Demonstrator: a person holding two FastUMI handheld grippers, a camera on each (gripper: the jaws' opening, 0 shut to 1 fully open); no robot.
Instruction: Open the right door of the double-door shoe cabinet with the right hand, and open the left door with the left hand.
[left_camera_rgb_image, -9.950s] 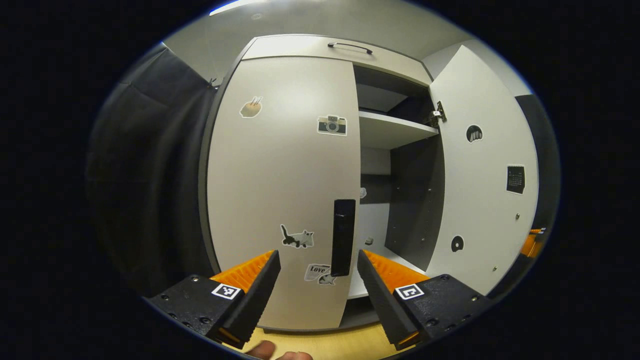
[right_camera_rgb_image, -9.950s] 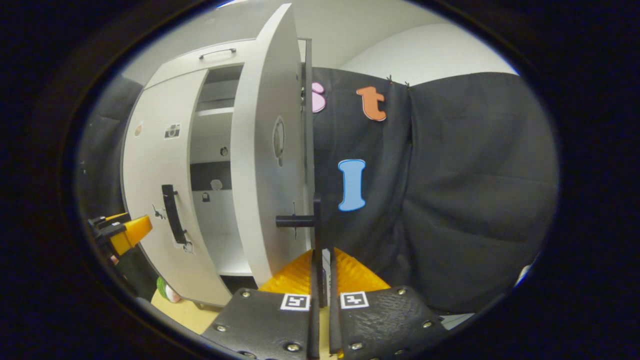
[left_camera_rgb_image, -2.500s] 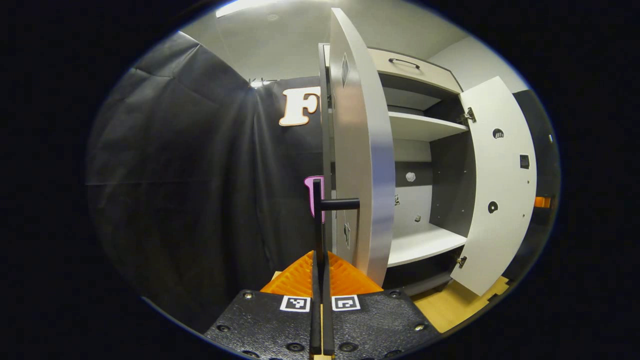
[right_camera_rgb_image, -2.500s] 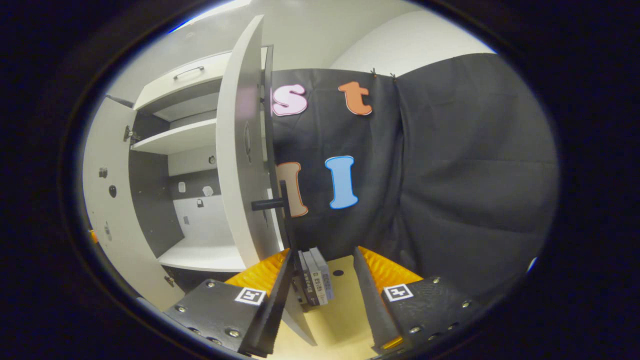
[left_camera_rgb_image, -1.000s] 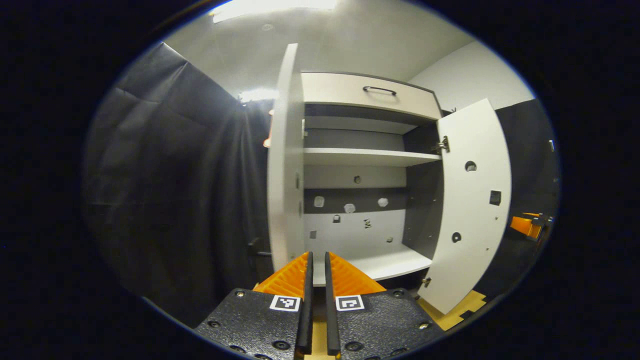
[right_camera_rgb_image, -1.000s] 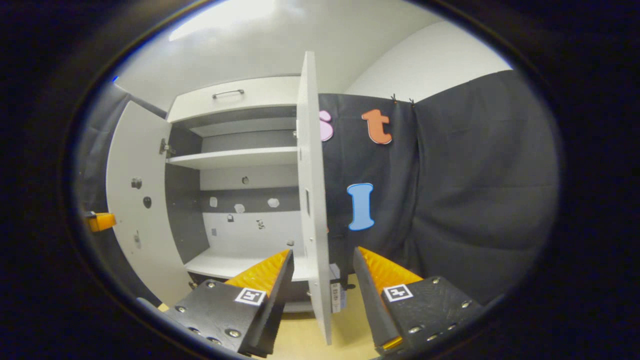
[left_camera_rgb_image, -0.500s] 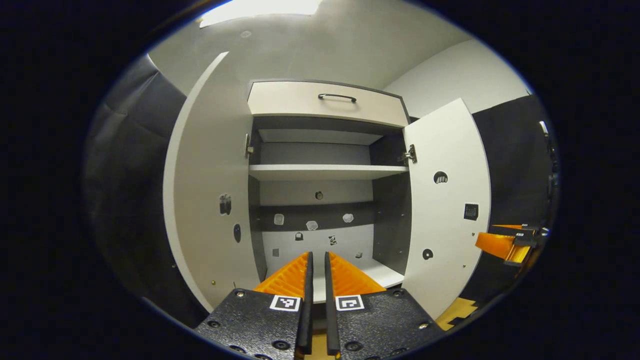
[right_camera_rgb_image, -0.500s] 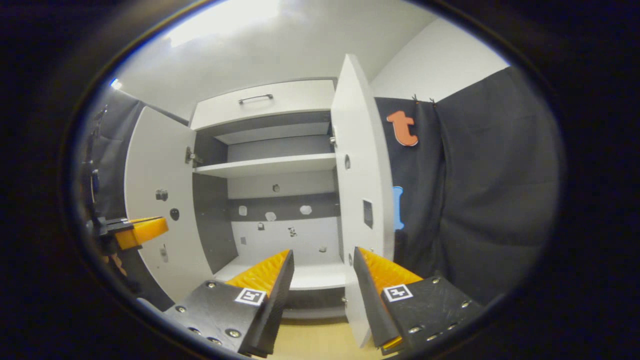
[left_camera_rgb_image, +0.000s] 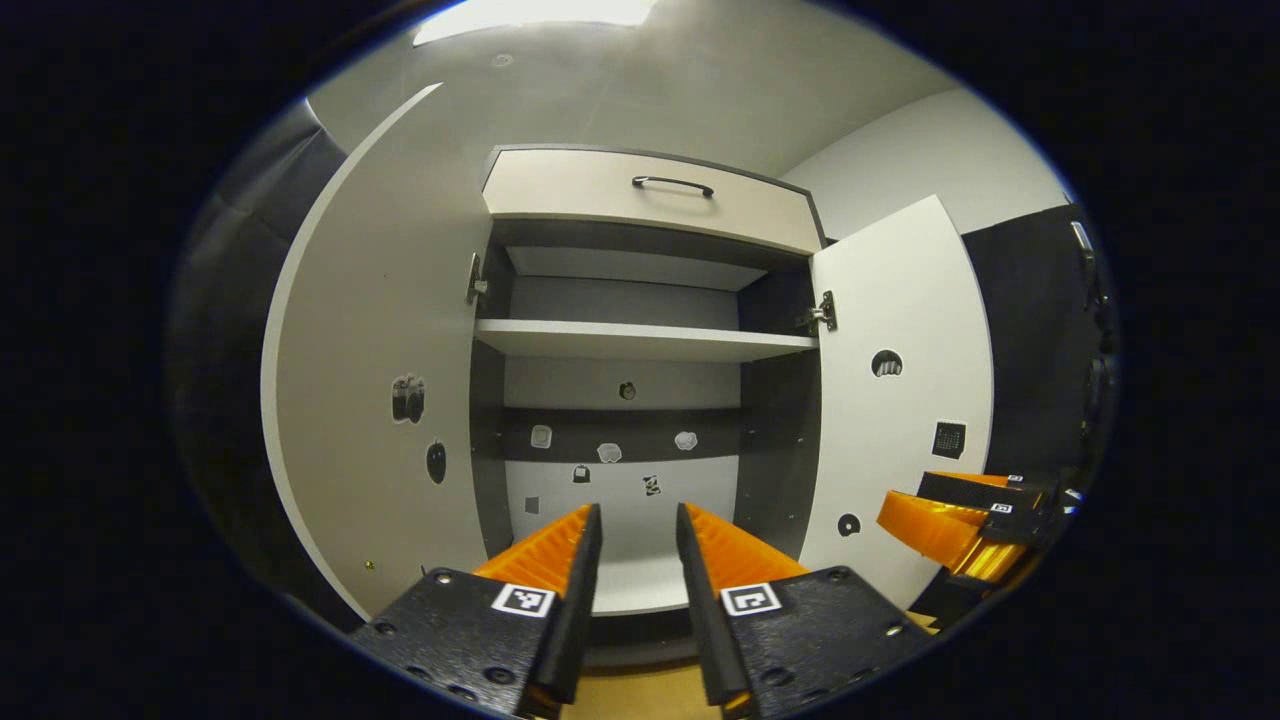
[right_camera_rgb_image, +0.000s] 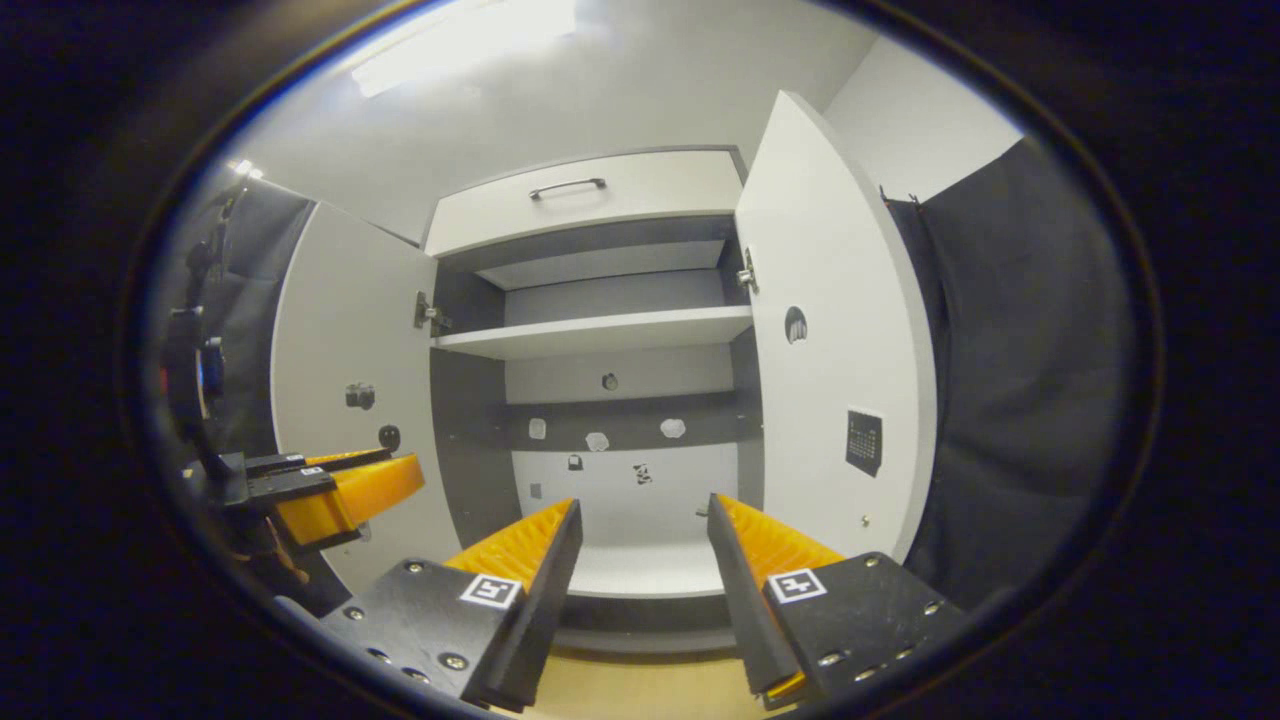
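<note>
**Both doors swung wide, grippers drawn back**

Since half a second ago, the left gripper (left_camera_rgb_image: 638, 525) has parted its fingers from a near-closed slit to a clear gap, and both cameras have turned to face the shoe cabinet (left_camera_rgb_image: 650, 200) more squarely. Left gripper view: the left door (left_camera_rgb_image: 380, 330) stands fully open at the left, the right door (left_camera_rgb_image: 900, 400) fully open at the right, each showing its inner face with small stickers. Between them lie the upper shelf (left_camera_rgb_image: 640, 340), the bottom shelf (left_camera_rgb_image: 625, 585) and the back panel with stickers. The top drawer with its dark handle (left_camera_rgb_image: 672, 184) is closed. Right gripper view: the right gripper (right_camera_rgb_image: 642, 520) holds its fingers spread and grips nothing; the left gripper appears at the left edge, in front of the left door. Neither gripper touches the cabinet. Wooden floor (right_camera_rgb_image: 640, 690) shows below.
</note>
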